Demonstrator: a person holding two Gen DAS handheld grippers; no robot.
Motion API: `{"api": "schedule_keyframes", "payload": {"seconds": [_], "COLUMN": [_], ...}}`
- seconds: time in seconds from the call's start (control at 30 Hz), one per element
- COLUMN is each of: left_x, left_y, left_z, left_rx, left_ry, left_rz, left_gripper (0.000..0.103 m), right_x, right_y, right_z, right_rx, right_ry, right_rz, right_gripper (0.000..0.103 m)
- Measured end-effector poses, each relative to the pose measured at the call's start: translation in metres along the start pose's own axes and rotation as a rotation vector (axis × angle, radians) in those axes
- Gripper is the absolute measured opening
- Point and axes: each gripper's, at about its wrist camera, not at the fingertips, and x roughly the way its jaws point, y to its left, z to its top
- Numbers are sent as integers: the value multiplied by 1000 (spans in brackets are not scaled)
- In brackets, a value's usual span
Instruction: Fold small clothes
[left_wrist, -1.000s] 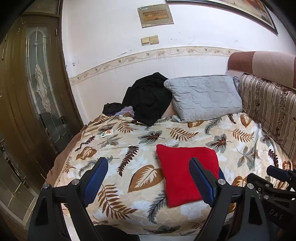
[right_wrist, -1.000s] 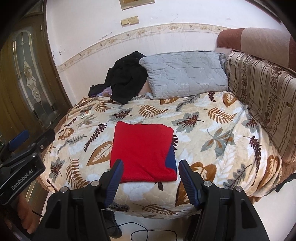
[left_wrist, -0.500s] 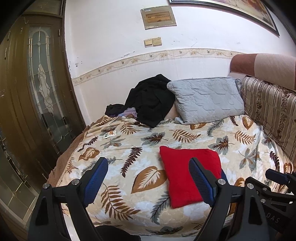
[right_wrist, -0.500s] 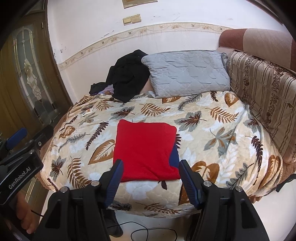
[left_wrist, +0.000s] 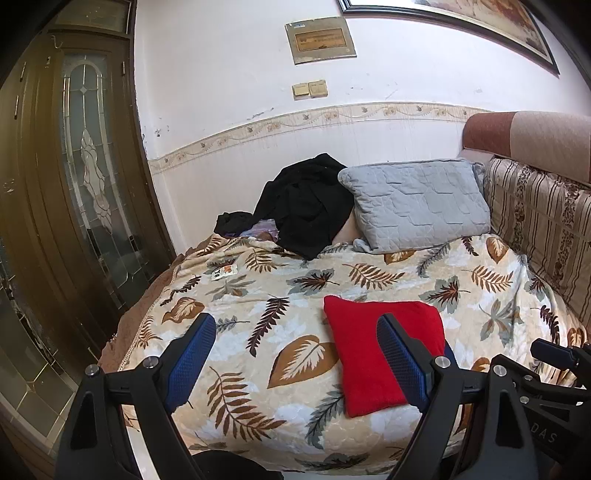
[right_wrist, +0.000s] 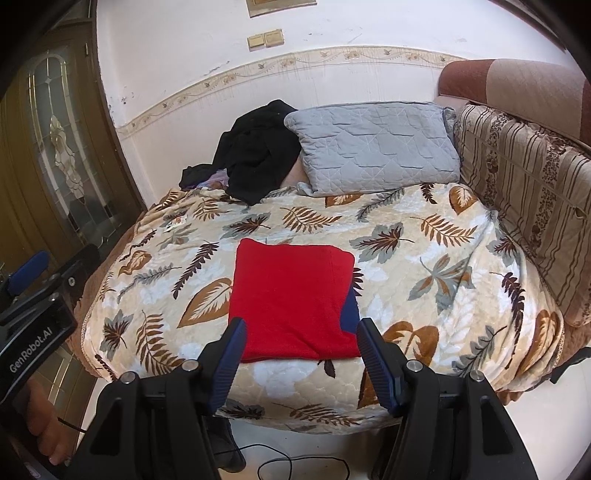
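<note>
Both tools off the bed, nothing in hand. My right gripper (right_wrist: 299, 354) hangs above the near edge of the bed, jaws spread wide and empty; my left gripper (left_wrist: 295, 354) sits to the left of it, likewise spread and empty, well clear of the cloth. I judge both are held back and parted so the folded piece is not disturbed.

Landmark: red garment (right_wrist: 291, 299). It lies flat on the leaf-print blanket (right_wrist: 424, 266), close to the near edge, as a tidy rectangle with straight sides. A strip of dark blue (right_wrist: 351, 314) shows along its right edge, likely an inner layer or trim; I cannot tell which. From the shape I judge this piece folded, or nearly so. It sits near the edge, probably because that is within easy reach from where I stand.

Left of the garment, toward the far corner, a small printed card (left_wrist: 223, 272) rests on the blanket.

Beyond the garment, against the wall, a grey pillow (right_wrist: 373, 147) leans upright, and just left of it is a heap of black clothing (right_wrist: 258, 155), unfolded. Right of the garment and well apart, a striped cushion (right_wrist: 524, 192) lines the bed's side.

Next move, in my judgement: reach to the black heap for another piece, if any there counts as small.
</note>
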Motion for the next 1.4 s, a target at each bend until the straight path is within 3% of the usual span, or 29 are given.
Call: {"api": "schedule_keyframes", "payload": {"seconds": [1.4], "left_x": [-4], "left_y": [10], "left_z": [2], "left_rx": [-9], "left_ry": [-9], "left_rz": [11], "left_gripper": [89], "right_x": [-6], "right_y": [4], "right_z": [5], "right_rx": [8], "right_ry": [-30], "right_rz": [-71], "right_gripper": [66]}}
